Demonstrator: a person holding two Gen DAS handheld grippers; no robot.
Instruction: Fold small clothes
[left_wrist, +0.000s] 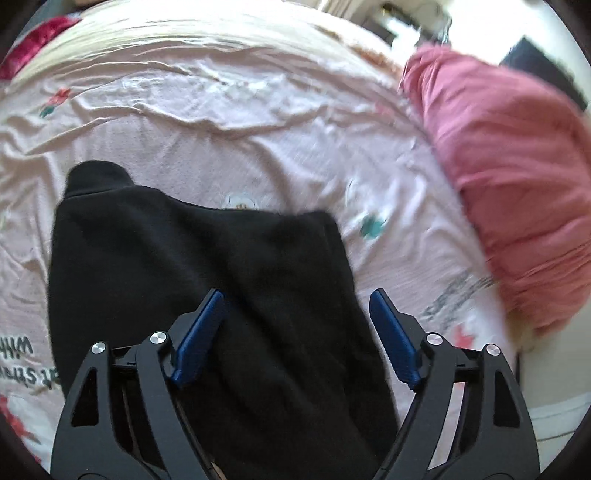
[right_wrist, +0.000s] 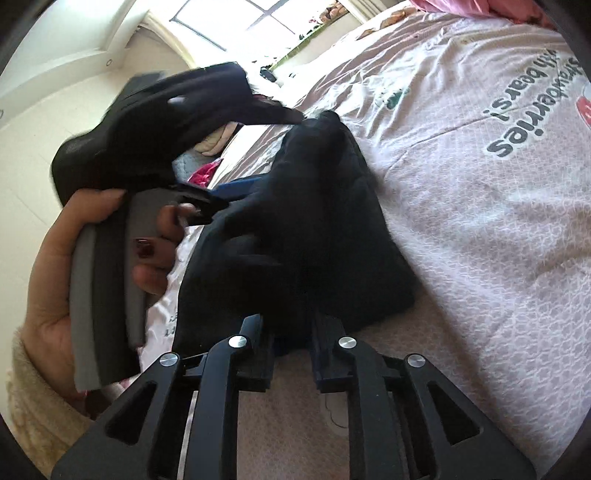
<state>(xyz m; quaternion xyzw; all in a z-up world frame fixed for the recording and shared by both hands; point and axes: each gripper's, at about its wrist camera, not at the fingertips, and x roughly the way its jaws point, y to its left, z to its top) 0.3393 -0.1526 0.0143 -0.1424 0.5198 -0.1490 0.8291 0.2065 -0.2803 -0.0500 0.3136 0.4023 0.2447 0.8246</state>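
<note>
Left fingers: the blue ribbed plastic pads (left_wrist: 201, 332) of the left gripper (left_wrist: 295, 302) stand wide apart and hold nothing; they hover above the cloth.
Right fingers: the blue pads (right_wrist: 321, 354) of the right gripper (right_wrist: 291, 332) are drawn close together on the near edge of the cloth, which bunches between them.
Gripper frames: matte black, angular arms with triangular cut-outs and round silver rivets.
Garment: a small black fleece garment (left_wrist: 207, 280), soft and fuzzy, thick, without shine. In the left wrist view it lies mostly flat as a rough rectangle with a folded collar-like end at the far left corner. In the right wrist view it rises in a loose, wrinkled mound (right_wrist: 303, 206).
Garment place: on the bed, directly under the left gripper and in the grasp of the right gripper.
Bed cover: a pale pink quilted cotton bedsheet (left_wrist: 229, 122), wrinkled in long soft folds, printed with small flowers, green shapes and grey letters.
Pillow: a dusty rose pillow (left_wrist: 517, 177), puffy and creased, lying on the sheet to the right of the garment, apart from it.
Person's left hand: a bare hand (right_wrist: 55, 258) with dark red nails and a cream fluffy sleeve, wrapped around the grey and black handle (right_wrist: 107, 295) of the left gripper.
Background: a bright window (right_wrist: 236, 18) with a dark frame; more details are too overexposed to tell.
</note>
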